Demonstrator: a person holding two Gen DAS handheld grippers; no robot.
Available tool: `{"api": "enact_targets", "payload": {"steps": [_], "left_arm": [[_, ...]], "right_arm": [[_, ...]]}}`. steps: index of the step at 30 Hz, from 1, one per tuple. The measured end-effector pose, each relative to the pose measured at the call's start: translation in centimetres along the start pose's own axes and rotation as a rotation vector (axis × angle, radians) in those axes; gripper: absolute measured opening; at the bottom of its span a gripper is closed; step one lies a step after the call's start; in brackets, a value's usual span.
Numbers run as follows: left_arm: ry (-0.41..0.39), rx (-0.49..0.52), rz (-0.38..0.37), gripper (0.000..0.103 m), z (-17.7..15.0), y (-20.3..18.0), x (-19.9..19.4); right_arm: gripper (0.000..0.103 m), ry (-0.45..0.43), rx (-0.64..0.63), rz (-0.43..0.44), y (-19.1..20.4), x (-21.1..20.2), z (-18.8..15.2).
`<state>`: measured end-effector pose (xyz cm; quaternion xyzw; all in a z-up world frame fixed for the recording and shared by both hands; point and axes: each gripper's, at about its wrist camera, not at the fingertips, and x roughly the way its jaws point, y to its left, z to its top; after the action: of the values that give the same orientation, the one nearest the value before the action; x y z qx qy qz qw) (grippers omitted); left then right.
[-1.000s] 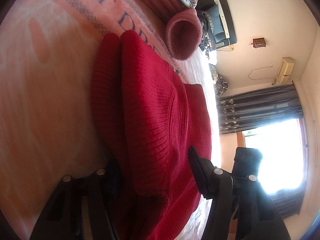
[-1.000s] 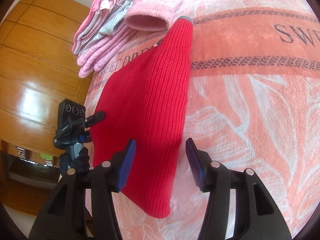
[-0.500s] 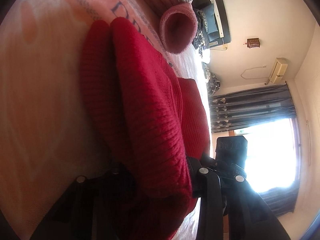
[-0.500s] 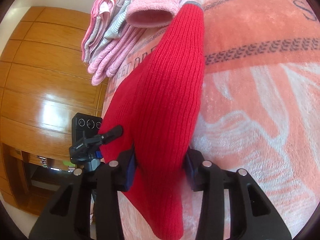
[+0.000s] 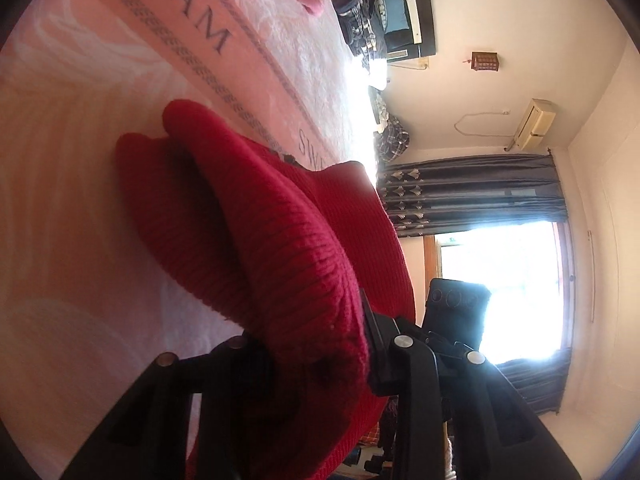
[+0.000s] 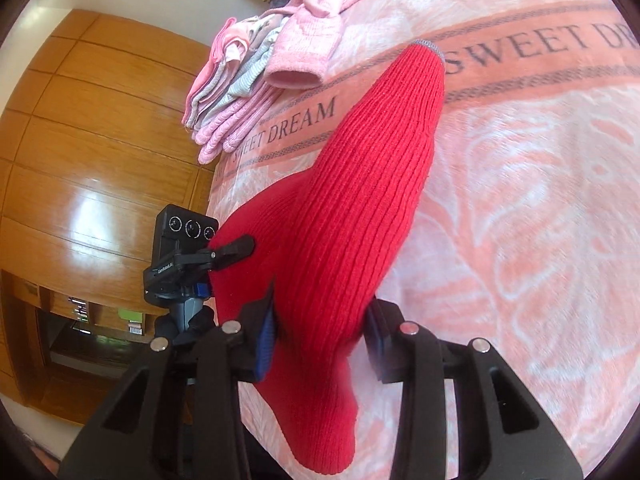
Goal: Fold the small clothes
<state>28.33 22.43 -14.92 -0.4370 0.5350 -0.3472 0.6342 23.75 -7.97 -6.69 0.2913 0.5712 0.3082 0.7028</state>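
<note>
A pink blanket [image 6: 540,208] printed with "SWEET DREAM" covers the whole surface, and a red knit garment [image 6: 360,208] lies on it down the middle, its grey-edged cuff at the far end and its near end lifted off the blanket. At the far left sits a stack of folded pink and grey clothes [image 6: 236,96], well apart from the red knit's body. The right gripper [image 6: 320,328] is clamped on the garment's near end, and the left gripper [image 5: 316,340] is clamped on a bunched fold of the same knit.

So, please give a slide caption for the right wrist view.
Right hand-held gripper shut on red knit garment over pink bedspread.
</note>
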Motion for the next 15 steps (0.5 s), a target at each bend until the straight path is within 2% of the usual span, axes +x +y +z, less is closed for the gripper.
{"api": "enact_targets", "payload": {"steps": [2, 5, 6, 8, 11, 12, 14, 15], "left_arm": [[0.029, -0.021, 0.027, 0.033, -1.6, 0.2, 2.3], [0.089, -0.026, 0.131, 0.036, -3.6, 1.7, 5.6], [0.092, -0.029, 0.153, 0.041, -4.1, 2.4, 6.1], [0.049, 0.006, 0.139, 0.043, -4.6, 2.7, 6.1], [0.043, 0.048, 0.161, 0.045, -4.8, 1.8, 5.8], [0.042, 0.055, 0.172, 0.048, -4.9, 1.4, 5.6], [0.031, 0.086, 0.188, 0.053, -5.5, 0.7, 5.1], [0.028, 0.113, 0.203, 0.056, -5.9, 0.3, 4.8]], "right_arm": [[0.036, 0.002, 0.049, -0.011, -2.6, -1.2, -1.6], [0.037, 0.039, 0.125, -0.04, -6.9, -0.9, -3.4], [0.038, 0.052, 0.149, -0.043, -8.5, -0.6, -4.2], [0.04, 0.058, 0.171, 0.002, -10.3, -0.1, -4.9], [0.049, 0.065, 0.142, 0.029, -10.2, -0.5, -5.1], [0.05, 0.061, 0.115, 0.02, -9.9, -1.0, -5.2], [0.06, 0.046, 0.071, 0.031, -9.2, -2.2, -5.9], [0.062, 0.042, 0.059, 0.043, -8.9, -2.7, -6.4]]}}
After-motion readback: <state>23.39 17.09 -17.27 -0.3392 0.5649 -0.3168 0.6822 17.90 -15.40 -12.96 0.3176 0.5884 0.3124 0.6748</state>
